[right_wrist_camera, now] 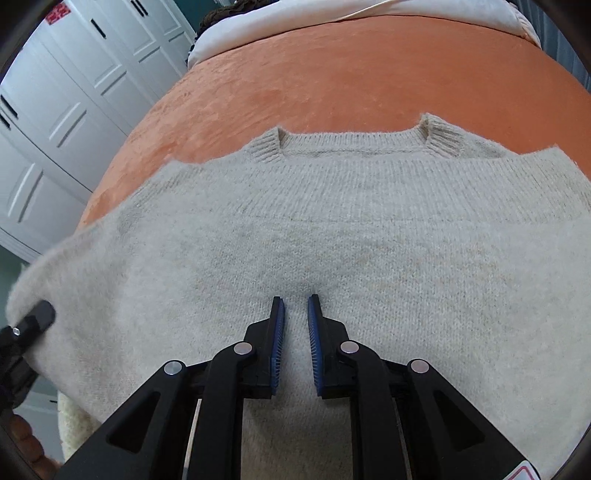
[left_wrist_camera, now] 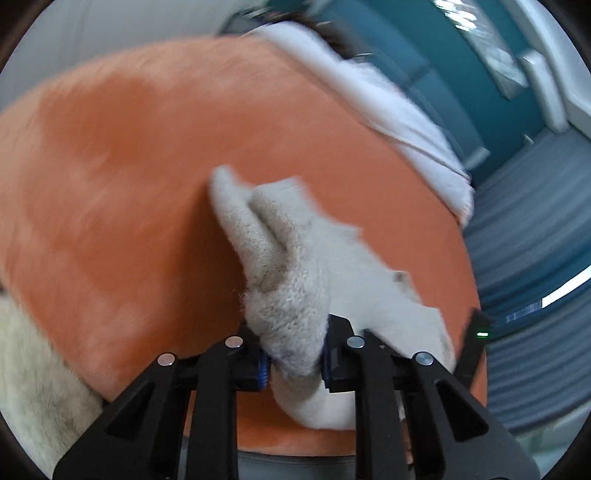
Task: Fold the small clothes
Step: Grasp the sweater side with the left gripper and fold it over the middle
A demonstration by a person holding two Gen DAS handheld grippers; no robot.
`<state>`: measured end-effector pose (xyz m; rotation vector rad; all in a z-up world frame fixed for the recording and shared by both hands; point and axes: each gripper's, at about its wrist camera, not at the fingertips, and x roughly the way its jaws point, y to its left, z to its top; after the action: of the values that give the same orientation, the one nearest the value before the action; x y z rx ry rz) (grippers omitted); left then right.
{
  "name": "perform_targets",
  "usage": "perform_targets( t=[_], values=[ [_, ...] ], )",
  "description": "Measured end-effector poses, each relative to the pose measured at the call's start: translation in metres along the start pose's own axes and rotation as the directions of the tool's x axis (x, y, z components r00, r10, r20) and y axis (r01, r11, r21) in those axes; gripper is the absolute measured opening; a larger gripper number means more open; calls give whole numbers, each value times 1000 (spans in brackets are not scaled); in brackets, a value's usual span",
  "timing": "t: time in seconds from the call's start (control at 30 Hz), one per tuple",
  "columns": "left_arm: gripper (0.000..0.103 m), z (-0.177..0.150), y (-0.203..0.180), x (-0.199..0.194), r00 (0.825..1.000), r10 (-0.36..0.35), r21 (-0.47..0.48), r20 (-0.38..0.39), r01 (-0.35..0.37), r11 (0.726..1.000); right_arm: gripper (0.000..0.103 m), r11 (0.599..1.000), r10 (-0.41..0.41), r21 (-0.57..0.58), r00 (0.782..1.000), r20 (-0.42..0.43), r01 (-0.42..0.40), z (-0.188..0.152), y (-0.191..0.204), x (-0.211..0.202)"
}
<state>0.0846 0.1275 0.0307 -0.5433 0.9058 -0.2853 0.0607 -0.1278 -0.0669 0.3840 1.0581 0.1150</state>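
Observation:
A cream knit sweater (right_wrist_camera: 332,240) lies flat on an orange bedspread (right_wrist_camera: 351,74), with its ribbed neckline on the far side. In the left wrist view a bunched part of the sweater (left_wrist_camera: 295,280) rises off the bedspread (left_wrist_camera: 147,166), and my left gripper (left_wrist_camera: 295,363) is shut on that bunch. One black finger (right_wrist_camera: 37,317) of it shows at the sweater's left edge in the right wrist view. My right gripper (right_wrist_camera: 295,298) points down at the sweater's middle. Its blue pads stand a narrow gap apart, and only flat knit shows between them.
White bedding (left_wrist_camera: 388,103) lies along the bed's far edge (right_wrist_camera: 332,22). White wardrobe doors (right_wrist_camera: 55,110) stand to the left. A fluffy cream cloth (left_wrist_camera: 37,387) hangs at the bed's near corner. A grey striped rug (left_wrist_camera: 535,221) lies beside the bed.

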Motion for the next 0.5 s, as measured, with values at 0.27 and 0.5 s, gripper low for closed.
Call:
perform_targets(
  t=[0.27,0.5],
  values=[
    [18,-32,-210,10,975,-213,416,-68,222,882,20,986,6,162,988,151,-30,-37,-94,-115],
    [29,-142,-252,126,947,12,564,-320,180,806,33,931,-169,351,969,178,98,-93,-198,-183]
  ],
)
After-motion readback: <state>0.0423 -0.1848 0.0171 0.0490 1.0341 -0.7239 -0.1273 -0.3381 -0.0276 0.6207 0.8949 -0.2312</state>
